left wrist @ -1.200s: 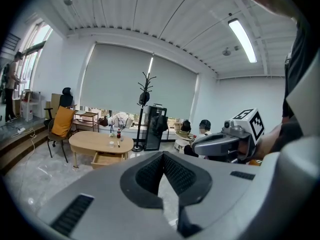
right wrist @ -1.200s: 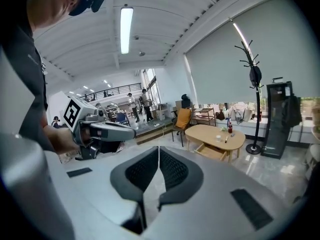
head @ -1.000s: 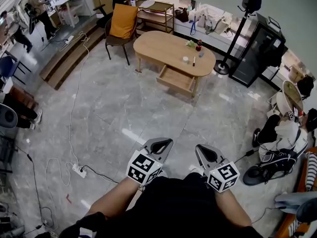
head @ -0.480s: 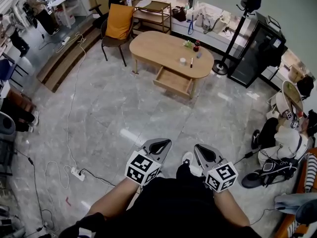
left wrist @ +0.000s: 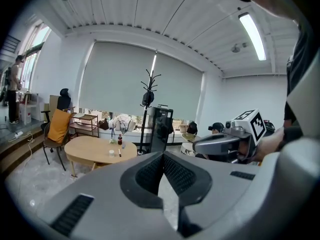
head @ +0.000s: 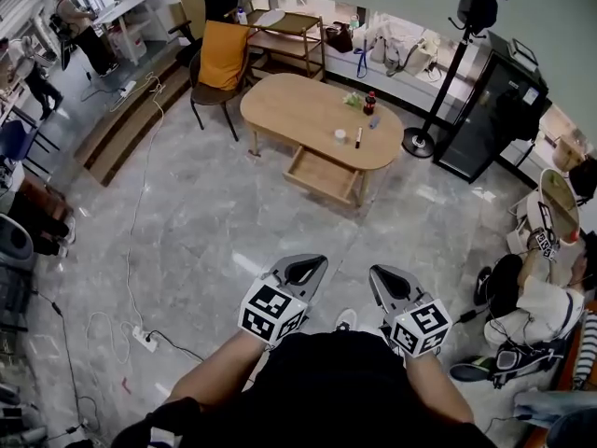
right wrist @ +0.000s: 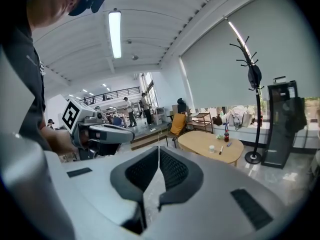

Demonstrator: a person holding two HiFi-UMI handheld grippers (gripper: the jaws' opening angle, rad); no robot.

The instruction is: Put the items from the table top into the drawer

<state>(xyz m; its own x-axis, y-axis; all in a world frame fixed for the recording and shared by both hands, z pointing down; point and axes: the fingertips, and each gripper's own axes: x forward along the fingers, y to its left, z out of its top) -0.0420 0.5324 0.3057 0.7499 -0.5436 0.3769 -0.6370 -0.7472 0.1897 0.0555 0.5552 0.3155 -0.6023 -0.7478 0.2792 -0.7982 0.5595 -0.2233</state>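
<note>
- Bright, even indoor light; ceiling strip lamp [right wrist: 114, 34] lit overhead.
- Daylight band below the drawn blind [left wrist: 135, 79].
- Soft sheen on the floor [head: 215, 213]; faint shadow under the worktop [head: 308, 110].
- Head view: sharp, edges curved.
- Gripper views: strong fisheye bend, black corners, soft foreground.

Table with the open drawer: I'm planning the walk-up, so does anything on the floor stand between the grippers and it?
Nothing visible does. Bare floor runs from the left gripper and right gripper to the near side of the table, where the drawer stands open; the chair stands beyond its left end.
</note>
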